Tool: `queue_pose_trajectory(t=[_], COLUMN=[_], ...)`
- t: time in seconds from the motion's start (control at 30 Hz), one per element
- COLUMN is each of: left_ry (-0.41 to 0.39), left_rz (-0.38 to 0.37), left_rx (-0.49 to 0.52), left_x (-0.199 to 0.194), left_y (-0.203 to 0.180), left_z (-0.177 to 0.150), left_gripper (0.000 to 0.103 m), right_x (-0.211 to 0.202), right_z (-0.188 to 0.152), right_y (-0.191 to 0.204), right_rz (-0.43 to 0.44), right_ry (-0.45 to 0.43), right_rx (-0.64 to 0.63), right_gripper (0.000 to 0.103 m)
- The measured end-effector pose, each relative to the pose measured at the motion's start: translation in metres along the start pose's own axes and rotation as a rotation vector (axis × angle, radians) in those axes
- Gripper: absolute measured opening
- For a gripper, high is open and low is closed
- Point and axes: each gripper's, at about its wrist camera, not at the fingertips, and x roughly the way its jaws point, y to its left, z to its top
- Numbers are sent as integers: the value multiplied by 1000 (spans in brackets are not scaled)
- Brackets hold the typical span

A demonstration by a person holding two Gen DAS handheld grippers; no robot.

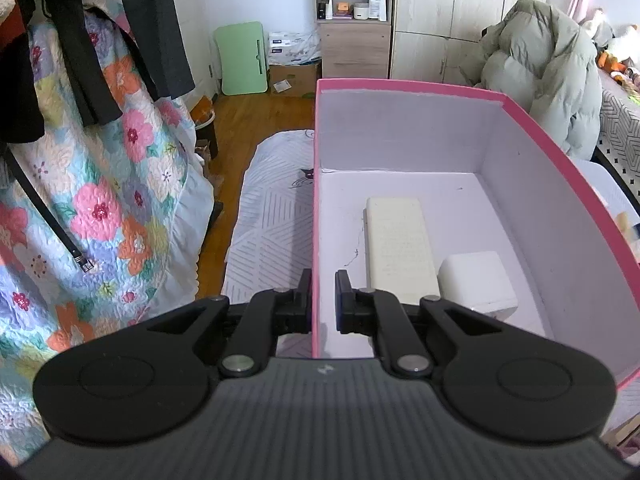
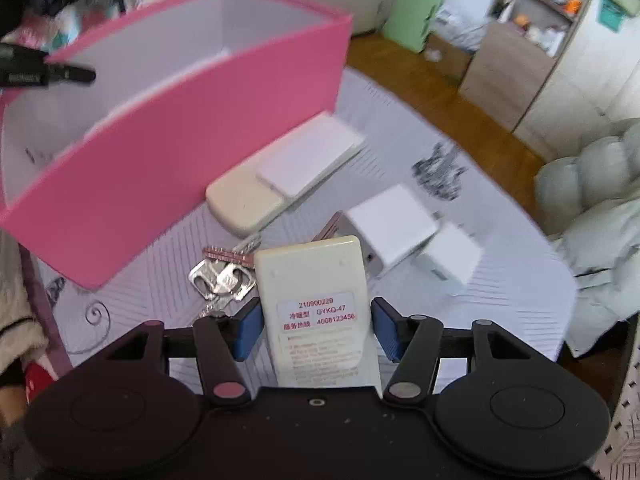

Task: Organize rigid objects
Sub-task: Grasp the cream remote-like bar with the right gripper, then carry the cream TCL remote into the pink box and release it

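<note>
**Remote in the claw, pink box held fast at the counter**

My left claw [image 1: 324, 280] is shut tight on the near left wall of the pink box [image 1: 400, 86], one finger outside and one inside. The box sits open on the counter [image 1: 264, 232], which carries a pale striped cover. Two items already lie on its white floor. One is a long cream block [image 1: 400, 244] lying lengthwise. The other is a smaller white cube-shaped adapter [image 1: 478, 280], just beside the block's near right end.

My right claw [image 2: 316, 312] is closed on a cream remote control [image 2: 312, 272], with blue pads [image 2: 250, 328] on either long edge. The remote's back faces the camera and shows a white label with red print. It points away from the claw and hangs over the things still loose on the counter, outside the box's long pink wall.

Just left of the remote lies a bunch of keys [image 2: 222, 278]. Beyond them a cream device [image 2: 244, 204] sits close to the box, with a flat white slab [image 2: 312, 156] lying across its far end. To the right, two white adapter blocks [image 2: 390, 224] sit side by side. The right wrist view is blurred, so finer detail on these pieces is lost.
</note>
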Motion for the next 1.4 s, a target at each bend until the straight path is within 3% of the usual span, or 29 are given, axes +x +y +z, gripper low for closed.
queue_pose_trajectory(t=[0.17,0.47,0.6,0.77,0.97,1.13,1.4], left_ry=[-11,-34,-42,-47,-56,-67,-63], left_rz=[4,-9,-18,4,-25,-6,-53], left_rx=[-15,-17,-14,19,-4,24,-22], left_x=[0,-5,-8,-9,-13,-13,-13], left_y=[0,3,4,0,7,2,15], left_z=[-1,-8,-9,-11,-13,-15,-15], left_gripper=[7,7,7,7,7,6,6], right_x=[-30,-75,-95,-107,-69,5,44], right_z=[-1,22,47,89,143,180,178], right_y=[6,21,35,60,95,119,125], right_rz=[-136,-226,-220,-75,107,103,19], right_ry=[-80,-230,-300,-384,-355,-258,-290], right_rx=[9,49,31,-20,-49,-42,48], right_gripper=[62,61,61,61,61,61,62])
